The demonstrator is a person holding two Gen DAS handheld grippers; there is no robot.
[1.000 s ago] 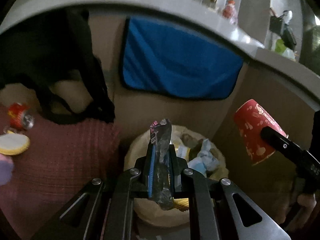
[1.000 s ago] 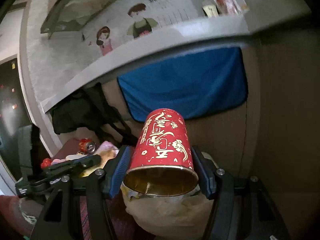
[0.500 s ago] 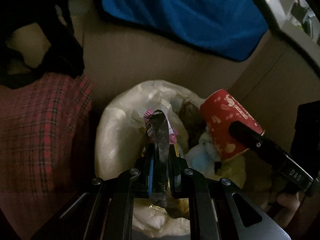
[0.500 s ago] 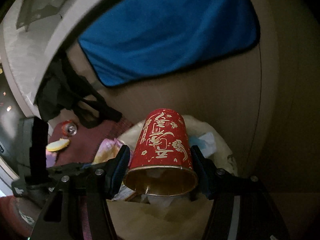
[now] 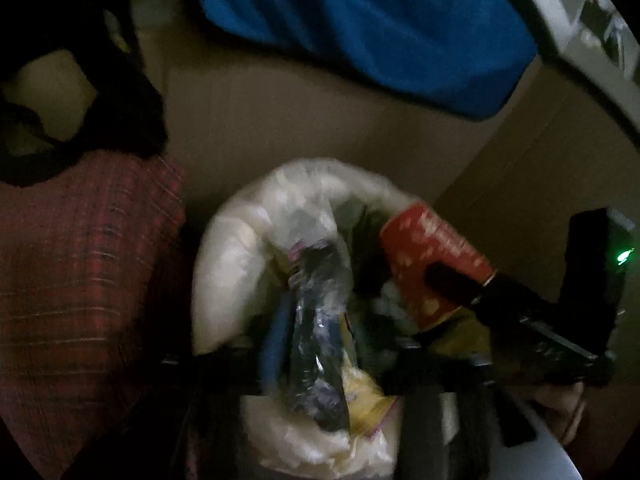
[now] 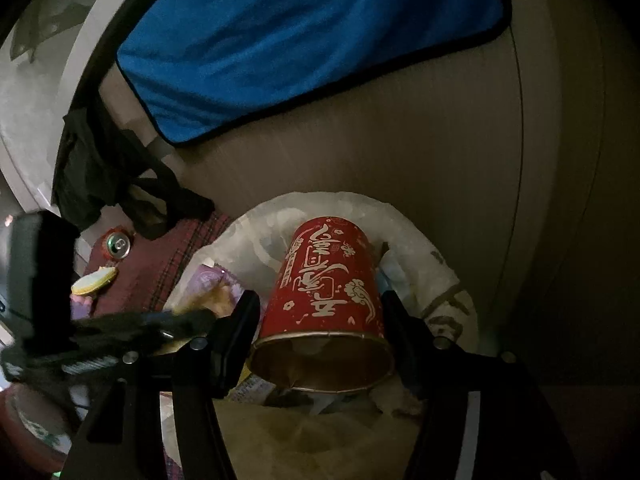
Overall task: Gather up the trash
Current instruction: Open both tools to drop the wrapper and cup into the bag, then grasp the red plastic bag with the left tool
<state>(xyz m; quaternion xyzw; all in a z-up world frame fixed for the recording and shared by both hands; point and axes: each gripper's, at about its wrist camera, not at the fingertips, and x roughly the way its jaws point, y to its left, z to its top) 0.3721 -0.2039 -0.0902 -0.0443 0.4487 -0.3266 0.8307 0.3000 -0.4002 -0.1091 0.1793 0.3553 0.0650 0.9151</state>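
A bin lined with a white bag (image 5: 240,248) holds several pieces of trash; it also shows in the right wrist view (image 6: 416,236). My left gripper (image 5: 320,320) is over the bin's mouth, and a dark crumpled wrapper (image 5: 316,320) stands between its fingers; the view is blurred. My right gripper (image 6: 320,320) is just above the bin, with a red paper cup (image 6: 332,280) with gold print between its fingers, mouth toward the camera. The cup (image 5: 428,260) and the right gripper (image 5: 500,308) show at right in the left wrist view. The left gripper (image 6: 160,324) shows at left in the right wrist view.
A blue cloth (image 6: 304,40) hangs on the brown wall behind the bin. A red plaid cloth (image 5: 80,280) lies left of the bin, with a black bag (image 6: 104,168), a red can (image 6: 118,244) and a yellow round thing (image 6: 94,282) on it.
Both grippers have moved down toward the bin's mouth with their loads. The left view has gone blurred, and its fingers seem spread wider around the wrapper.
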